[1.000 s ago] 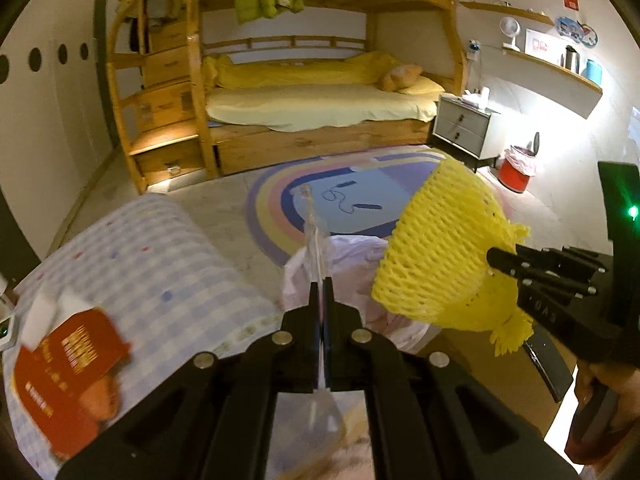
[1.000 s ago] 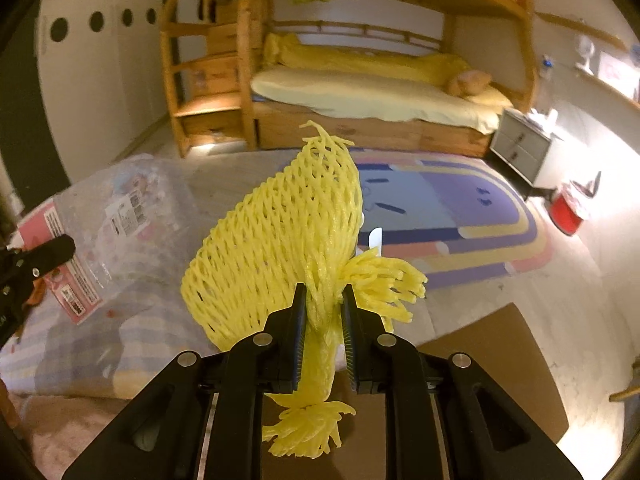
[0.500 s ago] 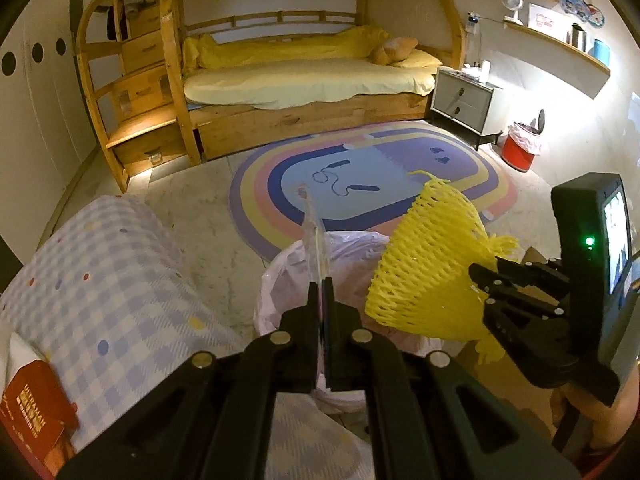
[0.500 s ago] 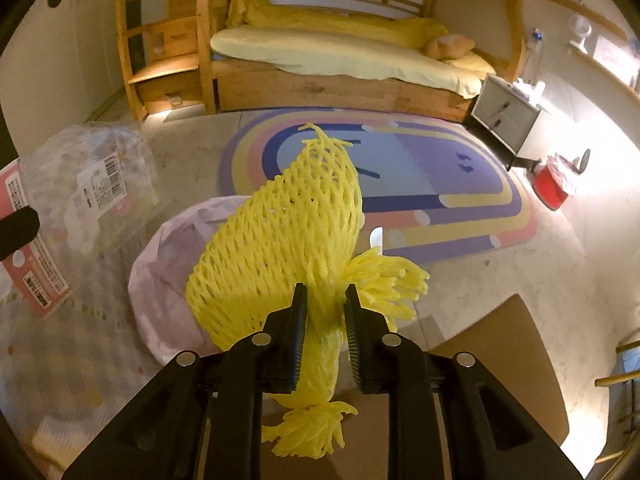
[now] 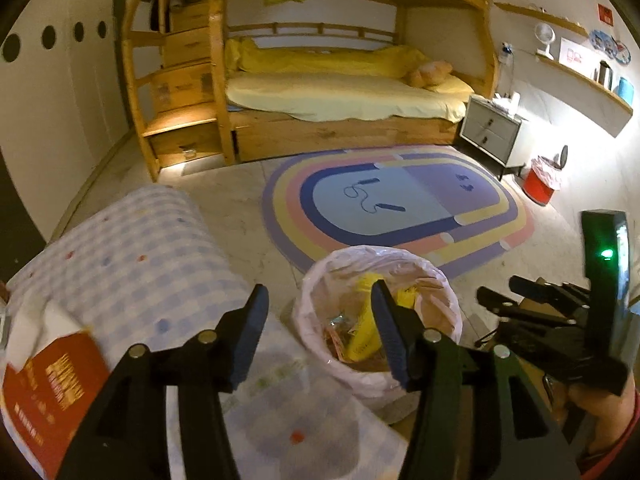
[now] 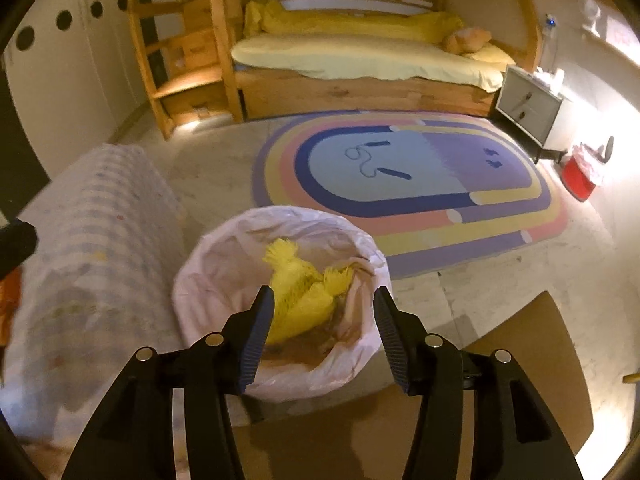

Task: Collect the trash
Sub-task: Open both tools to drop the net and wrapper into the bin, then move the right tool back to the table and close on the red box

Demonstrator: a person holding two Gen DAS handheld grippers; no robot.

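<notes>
A bin lined with a white plastic bag (image 6: 224,248) stands on the floor beside the table; it also shows in the left wrist view (image 5: 448,292). A yellow foam net (image 6: 304,288) lies inside it on other trash, and its yellow shows in the left wrist view (image 5: 362,340) too. My right gripper (image 6: 324,304) is open and empty just above the bin. My left gripper (image 5: 318,312) is open and empty over the table edge beside the bin. A clear plastic bag (image 5: 304,420) lies on the table below the left gripper. The right gripper (image 5: 520,300) appears at the right of the left wrist view.
A table with a blue checked cloth (image 5: 132,260) is at the left, with a red snack box (image 5: 44,392) on it. A brown cardboard sheet (image 6: 532,368) lies on the floor at the right. A rainbow rug (image 6: 400,172), a bunk bed (image 6: 360,52) and a red bin (image 6: 580,176) are beyond.
My right gripper opened and the yellow foam net dropped into the bin. My left gripper opened and let go of the clear plastic bag, which now lies on the table.
</notes>
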